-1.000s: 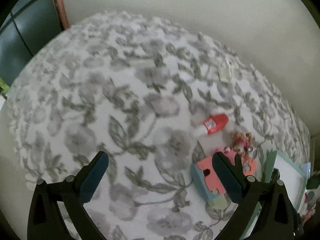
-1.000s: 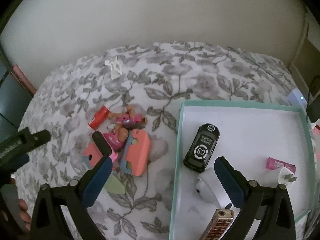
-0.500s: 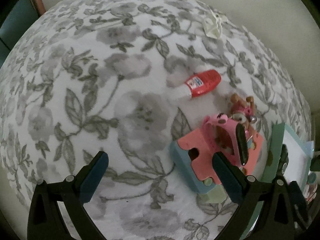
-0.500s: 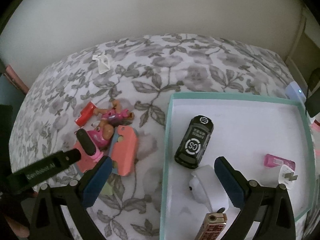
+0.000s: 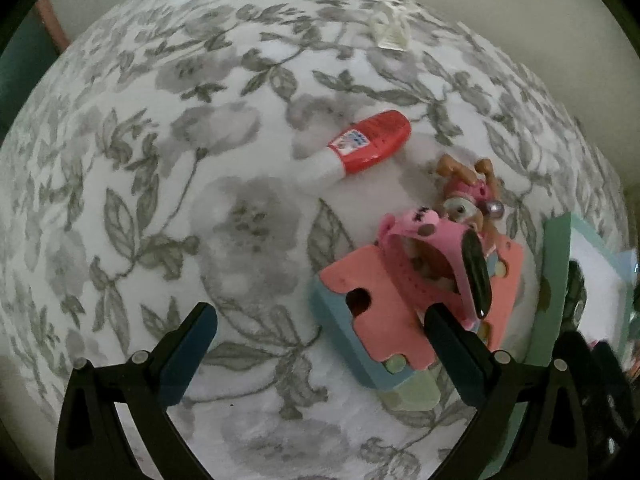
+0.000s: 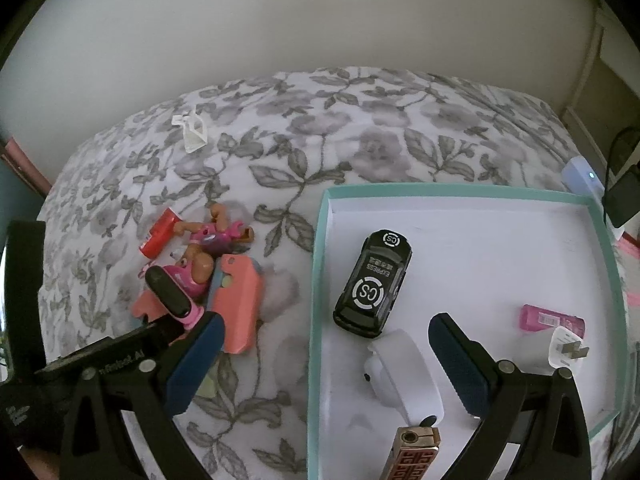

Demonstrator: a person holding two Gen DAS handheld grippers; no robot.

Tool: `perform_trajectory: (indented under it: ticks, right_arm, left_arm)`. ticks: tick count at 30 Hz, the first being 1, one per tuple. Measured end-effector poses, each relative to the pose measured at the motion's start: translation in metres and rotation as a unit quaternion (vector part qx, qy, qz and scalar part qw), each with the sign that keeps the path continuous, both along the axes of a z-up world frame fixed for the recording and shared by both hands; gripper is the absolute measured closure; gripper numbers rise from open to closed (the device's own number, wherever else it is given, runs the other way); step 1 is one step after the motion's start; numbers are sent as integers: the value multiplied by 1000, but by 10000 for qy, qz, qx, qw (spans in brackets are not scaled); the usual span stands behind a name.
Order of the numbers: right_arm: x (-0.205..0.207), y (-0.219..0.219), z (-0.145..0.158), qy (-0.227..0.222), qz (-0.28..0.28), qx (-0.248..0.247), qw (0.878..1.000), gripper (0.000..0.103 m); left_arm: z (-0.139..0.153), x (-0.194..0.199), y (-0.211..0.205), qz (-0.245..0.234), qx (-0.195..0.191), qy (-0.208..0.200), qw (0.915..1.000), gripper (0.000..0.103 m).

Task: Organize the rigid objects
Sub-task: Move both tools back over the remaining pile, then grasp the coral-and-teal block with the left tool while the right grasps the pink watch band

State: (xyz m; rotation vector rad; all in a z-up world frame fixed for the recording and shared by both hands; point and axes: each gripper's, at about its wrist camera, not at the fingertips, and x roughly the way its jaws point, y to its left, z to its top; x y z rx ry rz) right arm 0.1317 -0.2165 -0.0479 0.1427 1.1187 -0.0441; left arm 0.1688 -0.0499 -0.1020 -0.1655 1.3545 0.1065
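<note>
Toy car (image 6: 374, 284) in tray (image 6: 460, 191): right view only.

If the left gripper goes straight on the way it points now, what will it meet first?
Probably only the flowered blanket: nothing lies between the open jaws of the left gripper. The pink and blue toy lies by its right finger and might be brushed; depth is unclear.

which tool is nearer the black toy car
Right. The right tool hovers open over the tray's near edge beside the black toy car; the left tool is over the toy pile outside it.
</note>
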Motion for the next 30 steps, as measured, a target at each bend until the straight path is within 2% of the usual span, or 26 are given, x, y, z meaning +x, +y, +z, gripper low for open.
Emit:
perform_trajectory:
  ticks: [6, 9, 16, 19, 21, 24, 28, 30]
  right_arm:
    - [-1, 0, 0, -5, -9, -20, 10000, 0]
    - [0, 0, 0, -7, -26, -1, 10000, 0]
    - [2, 10, 4, -222, 186, 69, 9996, 0]
    - [4, 19, 7, -355, 344, 153, 9987, 6]
    - [5, 25, 10, -450, 452, 190, 9978, 13]
    - [8, 31, 11, -493, 576, 391, 9964, 19]
    - [13, 44, 9, -495, 739, 590, 9943, 22]
    - [15, 49, 7, -464, 802, 680, 9934, 24]
  left_arm:
    - [0, 0, -10, -118, 103, 41, 9999, 0]
    - [3, -2, 1, -117, 109, 103, 9998, 0]
    - [5, -4, 33, 224, 59, 157, 9996, 0]
    - [6, -5, 46, 413, -102, 153, 9990, 0]
    - [7, -7, 54, 544, -232, 147, 9981, 0]
    - [7, -9, 61, 556, -248, 122, 9981, 1]
    - [9, -10, 67, 473, -378, 87, 9981, 13]
    - [9, -9, 68, 383, -482, 61, 9981, 22]
